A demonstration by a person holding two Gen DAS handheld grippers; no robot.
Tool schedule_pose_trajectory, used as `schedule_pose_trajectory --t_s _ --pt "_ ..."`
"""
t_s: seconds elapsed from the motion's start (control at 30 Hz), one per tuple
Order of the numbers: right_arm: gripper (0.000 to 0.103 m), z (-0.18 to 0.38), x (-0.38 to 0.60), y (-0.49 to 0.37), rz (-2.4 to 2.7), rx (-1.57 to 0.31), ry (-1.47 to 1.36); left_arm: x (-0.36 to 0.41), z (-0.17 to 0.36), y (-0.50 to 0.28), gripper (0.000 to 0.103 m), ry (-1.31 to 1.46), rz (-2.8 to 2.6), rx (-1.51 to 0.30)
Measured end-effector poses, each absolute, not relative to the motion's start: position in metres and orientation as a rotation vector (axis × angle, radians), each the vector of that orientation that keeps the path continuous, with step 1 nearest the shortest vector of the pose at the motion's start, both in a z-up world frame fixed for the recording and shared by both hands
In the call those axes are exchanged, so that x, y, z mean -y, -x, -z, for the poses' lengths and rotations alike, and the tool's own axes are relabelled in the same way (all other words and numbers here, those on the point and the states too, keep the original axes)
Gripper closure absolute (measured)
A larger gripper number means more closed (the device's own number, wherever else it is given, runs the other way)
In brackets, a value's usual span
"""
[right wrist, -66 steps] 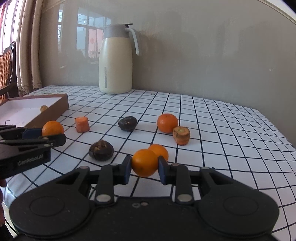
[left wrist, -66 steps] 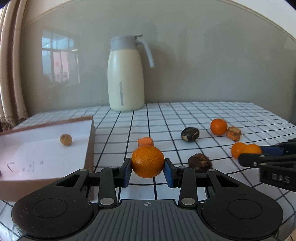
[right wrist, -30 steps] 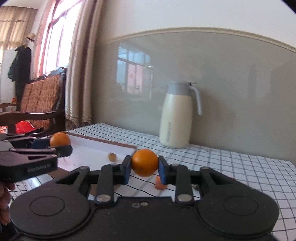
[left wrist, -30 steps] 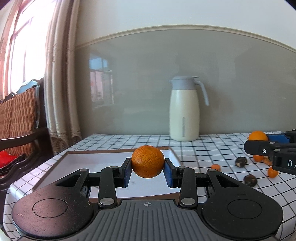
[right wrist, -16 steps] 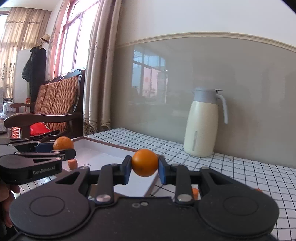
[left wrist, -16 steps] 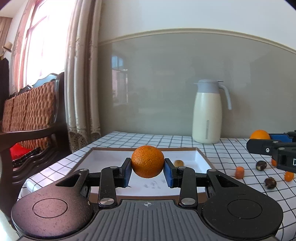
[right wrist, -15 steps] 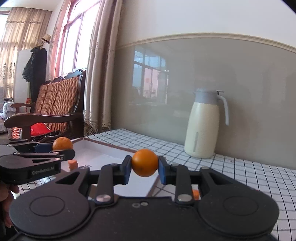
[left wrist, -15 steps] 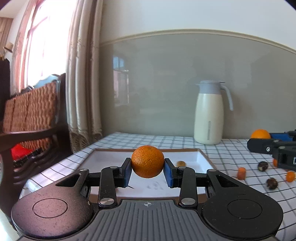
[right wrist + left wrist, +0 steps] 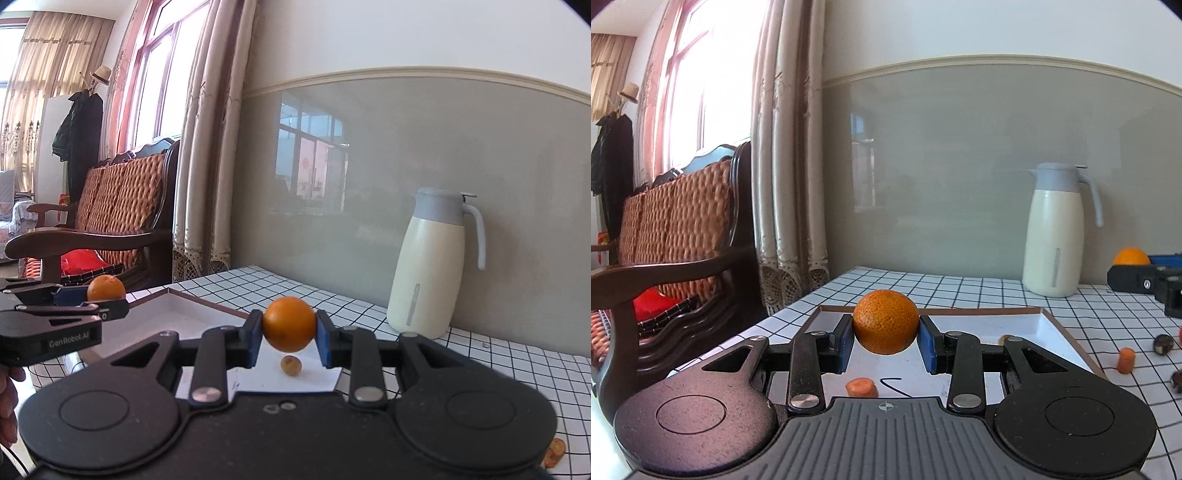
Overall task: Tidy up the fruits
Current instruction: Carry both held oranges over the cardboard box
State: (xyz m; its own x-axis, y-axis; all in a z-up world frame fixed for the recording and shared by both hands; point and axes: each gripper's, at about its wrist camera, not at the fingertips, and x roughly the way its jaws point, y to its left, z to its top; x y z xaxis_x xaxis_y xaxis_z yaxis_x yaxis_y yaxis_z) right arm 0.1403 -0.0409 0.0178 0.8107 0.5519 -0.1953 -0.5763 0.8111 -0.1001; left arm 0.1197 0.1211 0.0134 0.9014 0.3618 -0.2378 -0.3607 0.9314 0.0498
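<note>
Checked cloth covers our worktop (image 9: 960, 291). Nearest, our left tongs (image 9: 885, 341) pinch a pebbly mandarin (image 9: 885, 326) over the white tray (image 9: 1056, 325) at the worktop's left edge; our right tongs (image 9: 289, 341) clamp a smoother orange (image 9: 289, 324) above the tray's far corner. Both fruits look light, firm and bruisable, so we judge that a gentle grip across the widest part suits them. Beyond stands a jug (image 9: 1056, 232).

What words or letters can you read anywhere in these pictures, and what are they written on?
"GenRobot.AI": white letters on the side of the left gripper, seen from the right wrist camera.
Black pen marks on the white floor of the tray: a scribble, not readable.
Thermos jug: no text on it.
The oranges and the right gripper show no readable writing.
</note>
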Motion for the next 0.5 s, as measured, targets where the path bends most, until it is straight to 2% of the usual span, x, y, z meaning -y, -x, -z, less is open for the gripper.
schedule_pose_trajectory --t_s 0.5 --pt "0.081 -0.008 0.027 -0.171 -0.617 -0.210 0.145 -0.156 0.002 -0.135 0.066 0.016 -0.453 -0.300"
